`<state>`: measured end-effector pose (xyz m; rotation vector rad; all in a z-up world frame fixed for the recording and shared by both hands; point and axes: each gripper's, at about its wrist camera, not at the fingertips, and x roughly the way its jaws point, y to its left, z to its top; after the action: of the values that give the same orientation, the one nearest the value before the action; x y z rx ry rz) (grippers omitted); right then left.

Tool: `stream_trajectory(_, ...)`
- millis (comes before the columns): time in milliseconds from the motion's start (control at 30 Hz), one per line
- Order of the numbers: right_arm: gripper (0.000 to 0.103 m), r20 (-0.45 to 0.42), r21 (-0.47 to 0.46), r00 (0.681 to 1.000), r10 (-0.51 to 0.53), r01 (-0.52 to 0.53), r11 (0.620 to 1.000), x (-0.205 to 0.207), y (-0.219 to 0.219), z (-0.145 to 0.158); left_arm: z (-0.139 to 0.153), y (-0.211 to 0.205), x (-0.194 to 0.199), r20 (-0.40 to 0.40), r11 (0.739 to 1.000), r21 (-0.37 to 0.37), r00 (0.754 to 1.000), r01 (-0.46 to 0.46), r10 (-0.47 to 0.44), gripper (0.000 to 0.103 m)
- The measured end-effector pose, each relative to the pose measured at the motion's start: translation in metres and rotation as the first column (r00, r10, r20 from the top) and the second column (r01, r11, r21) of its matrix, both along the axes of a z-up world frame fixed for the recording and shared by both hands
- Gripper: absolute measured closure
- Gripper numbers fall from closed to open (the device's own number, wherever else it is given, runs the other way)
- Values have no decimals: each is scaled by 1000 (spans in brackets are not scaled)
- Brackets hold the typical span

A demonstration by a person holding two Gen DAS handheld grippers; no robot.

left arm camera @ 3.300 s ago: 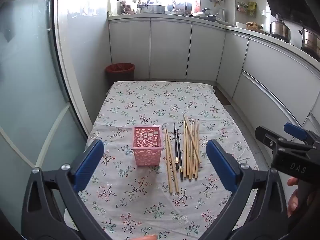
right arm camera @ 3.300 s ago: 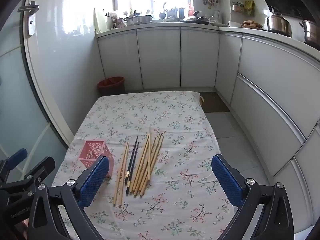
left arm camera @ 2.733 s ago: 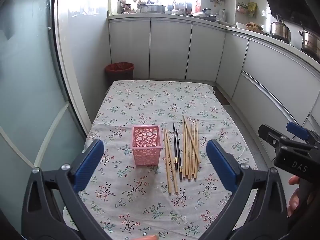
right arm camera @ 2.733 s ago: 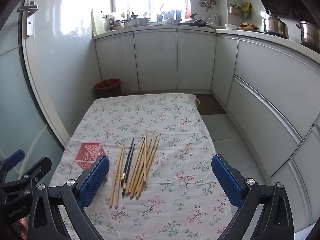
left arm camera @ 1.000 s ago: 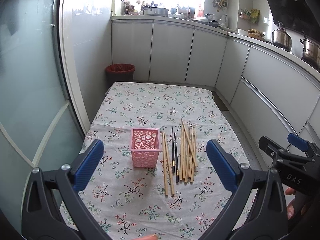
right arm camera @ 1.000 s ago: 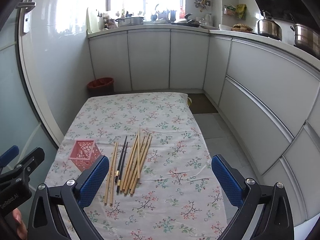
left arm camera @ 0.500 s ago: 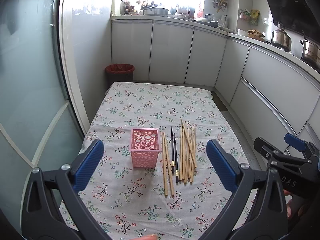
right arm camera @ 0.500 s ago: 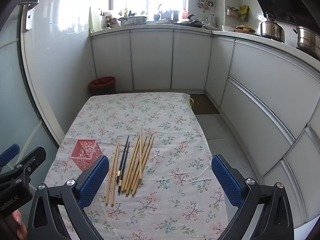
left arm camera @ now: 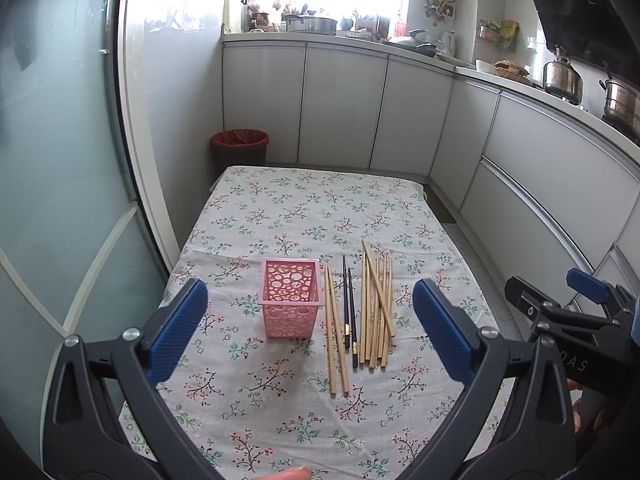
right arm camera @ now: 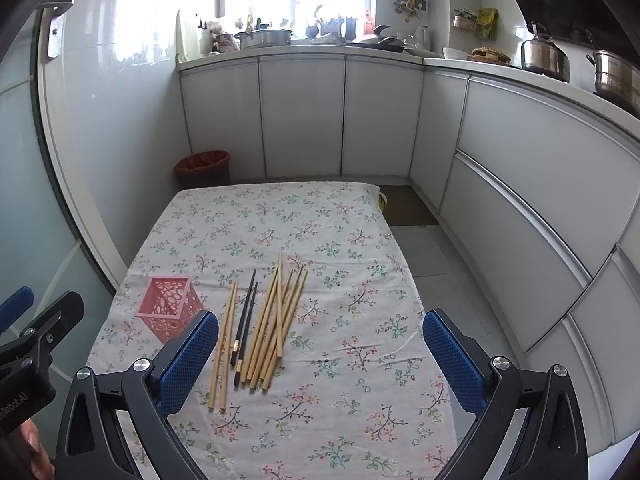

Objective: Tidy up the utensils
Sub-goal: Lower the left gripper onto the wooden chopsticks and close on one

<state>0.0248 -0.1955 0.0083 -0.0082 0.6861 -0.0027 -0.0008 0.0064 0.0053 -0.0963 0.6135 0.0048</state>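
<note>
Both tools held above the near edge of the bench (left arm camera: 280,200), nothing gripped. Left tool (left arm camera: 310,326): pads wide apart, empty. Right tool (right arm camera: 320,354): same, wide apart, empty.

Pink basket (left arm camera: 291,298) stands upright twd the near-left part of the bench, mouth up. Just to its right, flat on the flowered cloth, lengthwise: a pair of light wood chopsticks (left arm camera: 335,332), then a black pair (left arm camera: 349,312), then a loose bundle of wood ones (left arm camera: 376,304), one lying slantwise over the rest. Nothing in the basket yet, as far as you can see.

Handling, my guess: sticks are light, stiff, thin, smooth – prob. roll or slip in the pads. Take each pair near mid-length so it doesn't tip; pads across the sticks, not along. Crossed stick in the bundle will likely drag its neighbours – lift that one first. Basket looks light plastic, prob. tips or skids if you bump the rim; steady it w/ your left tool while the right drops sticks in.
</note>
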Motion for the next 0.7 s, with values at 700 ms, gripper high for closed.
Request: stream_trajectory(700, 6, -221, 246, 975, 34, 22, 969, 83, -64, -67, -51, -31, 110, -271, 975, -107, 938, 193, -216, 31)
